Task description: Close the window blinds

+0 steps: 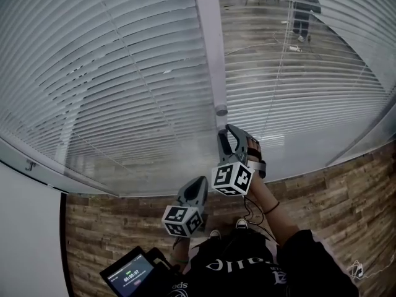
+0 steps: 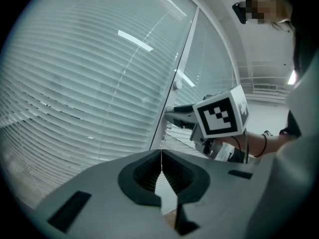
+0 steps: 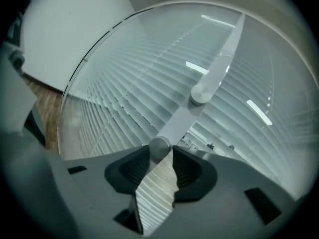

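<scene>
White slatted blinds [image 1: 124, 73] cover two window panels. Between the panels hangs a grey tilt wand [image 1: 210, 42], which runs down to a knob. My right gripper [image 1: 230, 132] is raised to the wand's lower end. In the right gripper view the wand [image 3: 219, 63] ends in a round tip held between the jaw tips of the right gripper [image 3: 160, 151], which is shut on it. My left gripper [image 1: 199, 183] sits lower and nearer to me. In its own view the left gripper [image 2: 161, 156] has its tips touching and holds nothing. That view also shows the right gripper [image 2: 172, 114] and the wand's knob [image 2: 177, 85].
The right panel's slats [image 1: 322, 85] let a wood floor and a standing person [image 1: 306, 11] show through. A white wall [image 1: 28, 228] lies at the left. A wood-plank floor [image 1: 124, 221] runs below the window frame [image 1: 37, 159]. A small screen device [image 1: 130, 274] sits near my waist.
</scene>
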Action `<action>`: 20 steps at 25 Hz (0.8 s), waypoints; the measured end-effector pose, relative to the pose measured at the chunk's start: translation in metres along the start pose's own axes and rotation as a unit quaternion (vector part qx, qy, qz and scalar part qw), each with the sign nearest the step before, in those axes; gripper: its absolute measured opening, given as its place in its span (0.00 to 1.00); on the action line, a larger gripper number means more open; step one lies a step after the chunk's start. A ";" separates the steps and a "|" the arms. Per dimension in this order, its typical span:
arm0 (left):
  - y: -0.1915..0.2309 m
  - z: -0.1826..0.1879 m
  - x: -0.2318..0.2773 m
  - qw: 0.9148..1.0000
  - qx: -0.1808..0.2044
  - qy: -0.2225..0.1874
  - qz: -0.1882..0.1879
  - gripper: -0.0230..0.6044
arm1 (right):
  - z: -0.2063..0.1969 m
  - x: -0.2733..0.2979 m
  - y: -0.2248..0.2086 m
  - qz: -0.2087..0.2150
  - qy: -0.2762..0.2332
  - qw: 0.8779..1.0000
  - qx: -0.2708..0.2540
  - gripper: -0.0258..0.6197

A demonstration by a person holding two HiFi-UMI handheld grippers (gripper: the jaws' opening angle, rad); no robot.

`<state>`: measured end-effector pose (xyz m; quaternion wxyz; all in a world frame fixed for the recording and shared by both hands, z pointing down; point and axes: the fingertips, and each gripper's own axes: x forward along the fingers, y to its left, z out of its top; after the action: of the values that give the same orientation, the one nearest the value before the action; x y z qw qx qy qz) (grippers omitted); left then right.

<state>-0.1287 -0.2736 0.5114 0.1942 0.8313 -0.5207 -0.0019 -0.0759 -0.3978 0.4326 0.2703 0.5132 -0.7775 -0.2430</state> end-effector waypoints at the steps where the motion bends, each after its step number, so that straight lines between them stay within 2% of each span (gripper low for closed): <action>1: 0.000 0.000 0.000 1.000 -0.001 0.000 0.000 0.04 | 0.000 -0.001 0.000 0.003 0.002 1.000 0.030 0.27; 3: -0.002 0.000 0.002 1.000 -0.002 0.000 -0.001 0.04 | 0.000 -0.003 -0.002 0.005 0.005 0.995 0.102 0.26; 6: -0.003 0.001 0.004 1.000 -0.004 -0.001 0.001 0.04 | 0.007 -0.008 -0.010 0.006 -0.006 0.978 0.207 0.26; 8: -0.001 0.002 0.005 1.000 -0.005 -0.002 0.003 0.04 | 0.013 -0.009 -0.015 0.005 -0.012 0.973 0.231 0.26; 11: 0.000 0.000 0.005 1.000 -0.008 -0.003 0.005 0.04 | 0.015 -0.007 -0.017 0.004 -0.008 0.973 0.232 0.26; 13: 0.001 -0.001 0.004 1.000 -0.009 -0.002 0.006 0.04 | 0.011 -0.007 -0.016 -0.001 0.001 0.965 0.262 0.26; 15: 0.002 0.000 0.003 1.000 -0.010 -0.004 0.008 0.04 | 0.003 -0.007 -0.012 0.001 0.016 0.945 0.328 0.26; 16: 0.003 0.000 0.002 1.000 -0.011 -0.005 0.009 0.04 | -0.001 -0.005 -0.011 0.007 0.020 0.928 0.372 0.26; 18: 0.005 0.001 0.001 1.000 -0.014 -0.008 0.010 0.04 | -0.006 -0.002 -0.010 0.025 0.023 0.887 0.461 0.26; 19: 0.006 0.002 0.000 1.000 -0.016 -0.009 0.011 0.04 | -0.007 0.000 -0.011 0.034 0.025 0.870 0.491 0.26; 20: 0.007 0.002 -0.001 1.000 -0.019 -0.011 0.012 0.04 | -0.007 0.001 -0.012 0.042 0.029 0.865 0.500 0.26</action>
<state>-0.1356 -0.2764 0.5120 0.2044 0.8209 -0.5329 -0.0182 -0.0631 -0.4036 0.4301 0.0095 0.5534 -0.8073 0.2046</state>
